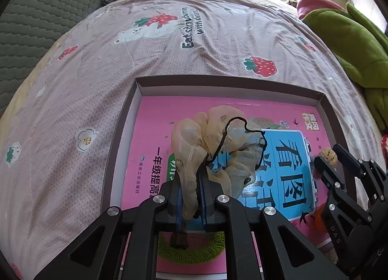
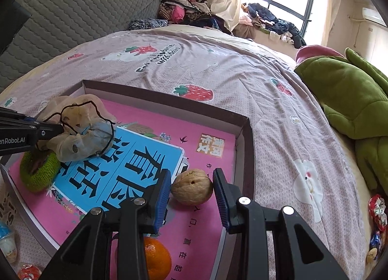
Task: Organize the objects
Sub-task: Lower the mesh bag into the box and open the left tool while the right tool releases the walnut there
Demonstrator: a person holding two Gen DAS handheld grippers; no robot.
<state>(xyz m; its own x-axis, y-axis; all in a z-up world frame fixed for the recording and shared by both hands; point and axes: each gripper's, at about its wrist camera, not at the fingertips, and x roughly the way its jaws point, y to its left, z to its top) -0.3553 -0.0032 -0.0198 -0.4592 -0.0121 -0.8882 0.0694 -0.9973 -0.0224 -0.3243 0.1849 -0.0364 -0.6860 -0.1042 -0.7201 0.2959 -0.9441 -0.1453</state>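
Note:
A shallow cardboard box (image 2: 245, 134) lies on the bed with a pink and blue book (image 2: 201, 221) flat inside it. My left gripper (image 1: 191, 180) is shut on a beige gauze pouch (image 1: 194, 134) with a dark drawstring, and the pouch bulges over the book's far left part. My right gripper (image 2: 192, 172) is shut on a walnut (image 2: 191, 186), which sits low over the book near the box's right wall. The left wrist view shows the same walnut (image 1: 329, 156) and the right gripper (image 1: 327, 154) at its right edge. Under the left gripper (image 2: 57, 129) lies a green knitted ring (image 2: 38, 175).
An orange (image 2: 155, 258) lies on the book behind my right fingers. A green plush toy (image 2: 346, 95) fills the bed's right side, with wrapped sweets (image 2: 377, 209) below it. Small wrapped items (image 2: 7, 241) lie outside the box at the lower left. Strawberry-print bedding (image 2: 218, 66) stretches beyond the box.

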